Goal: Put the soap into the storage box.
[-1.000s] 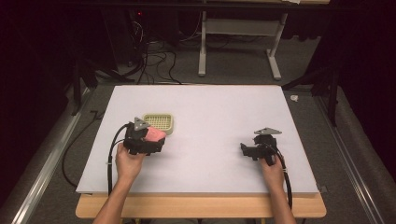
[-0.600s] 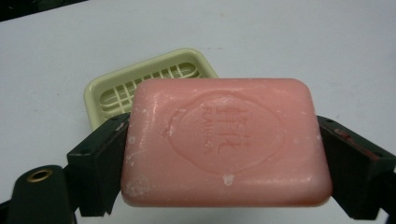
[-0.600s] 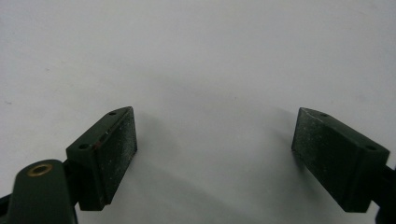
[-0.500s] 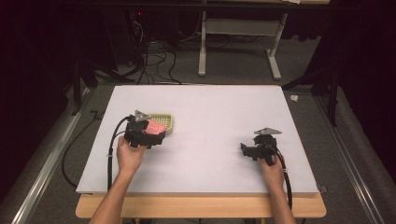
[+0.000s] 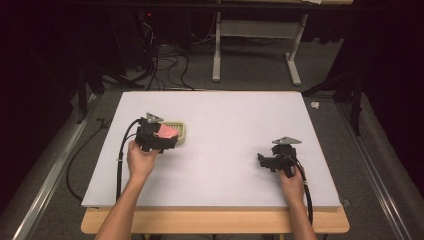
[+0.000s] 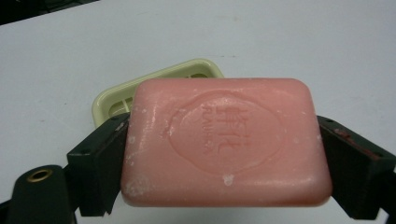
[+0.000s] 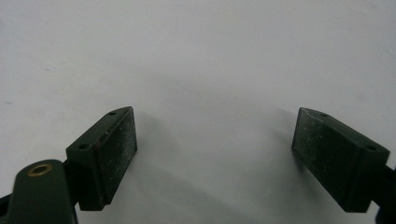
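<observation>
Now, from the high view: the left gripper [image 5: 169,141] carries a pink soap bar [image 5: 166,132] at the near edge of the pale yellow soap dish [image 5: 181,131], which sits on the white table [image 5: 225,115] left of centre. The right gripper [image 5: 263,161] is parked well apart on the right side, low over bare tabletop, nothing near it.

Over to the left gripper view: the jaws are clamped on the two short ends of the soap bar [image 6: 224,140], pads pressing flat against it, stamped face up towards the camera. Behind and below it peeks the slotted soap dish [image 6: 159,81], mostly hidden by the bar, so the soap is not yet centred over the tray. I cannot tell how far above the dish it is.

Right gripper view: jaws spread wide, empty, just white table [image 7: 196,56] between the pads [image 7: 119,140].

So the step in hand looks like carrying the soap to its dish. The next move, I'd judge, calls for nudging the bar forward until it lines up with the dish's long side, lowering it level inside the rim, then easing the jaws apart without dragging the light tray along. That soap may be slick.
</observation>
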A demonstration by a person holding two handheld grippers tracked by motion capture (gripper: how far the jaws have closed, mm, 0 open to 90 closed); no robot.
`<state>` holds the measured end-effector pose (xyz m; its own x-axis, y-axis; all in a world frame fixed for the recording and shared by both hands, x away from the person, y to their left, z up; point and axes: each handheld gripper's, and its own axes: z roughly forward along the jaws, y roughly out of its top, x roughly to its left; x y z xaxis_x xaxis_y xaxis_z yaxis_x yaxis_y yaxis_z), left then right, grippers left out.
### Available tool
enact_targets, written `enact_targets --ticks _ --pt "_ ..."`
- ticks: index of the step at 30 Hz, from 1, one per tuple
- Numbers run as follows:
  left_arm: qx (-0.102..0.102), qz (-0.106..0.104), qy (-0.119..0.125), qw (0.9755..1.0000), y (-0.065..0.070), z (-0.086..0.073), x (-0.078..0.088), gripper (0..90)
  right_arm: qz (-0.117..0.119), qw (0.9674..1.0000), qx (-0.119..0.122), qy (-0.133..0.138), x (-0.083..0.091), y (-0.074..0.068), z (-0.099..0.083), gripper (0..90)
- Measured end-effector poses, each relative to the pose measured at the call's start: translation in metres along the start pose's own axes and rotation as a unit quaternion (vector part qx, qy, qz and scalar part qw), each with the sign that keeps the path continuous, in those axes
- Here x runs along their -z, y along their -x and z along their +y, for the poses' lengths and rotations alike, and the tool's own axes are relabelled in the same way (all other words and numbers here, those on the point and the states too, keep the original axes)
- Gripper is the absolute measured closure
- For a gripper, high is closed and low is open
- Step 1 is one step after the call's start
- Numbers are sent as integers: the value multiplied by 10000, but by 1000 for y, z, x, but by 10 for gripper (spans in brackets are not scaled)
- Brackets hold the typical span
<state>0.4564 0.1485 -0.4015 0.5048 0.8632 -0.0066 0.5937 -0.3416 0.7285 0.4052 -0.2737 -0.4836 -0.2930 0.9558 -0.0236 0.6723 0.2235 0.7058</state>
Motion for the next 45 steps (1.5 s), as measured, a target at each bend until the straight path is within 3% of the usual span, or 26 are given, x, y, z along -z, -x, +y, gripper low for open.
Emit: enact_targets --ticks 21,33,45 --pt "256 135 -326 9991 -10 9 -29 137 8 10000 -6 2 0 0 0 146" --pt "298 319 -550 9975 -14 7 -47 137 7 10000 -4 2 0 0 0 146" --pt "435 332 -680 9962 -18 5 -60 137 6 10000 -9 1 0 0 0 146"
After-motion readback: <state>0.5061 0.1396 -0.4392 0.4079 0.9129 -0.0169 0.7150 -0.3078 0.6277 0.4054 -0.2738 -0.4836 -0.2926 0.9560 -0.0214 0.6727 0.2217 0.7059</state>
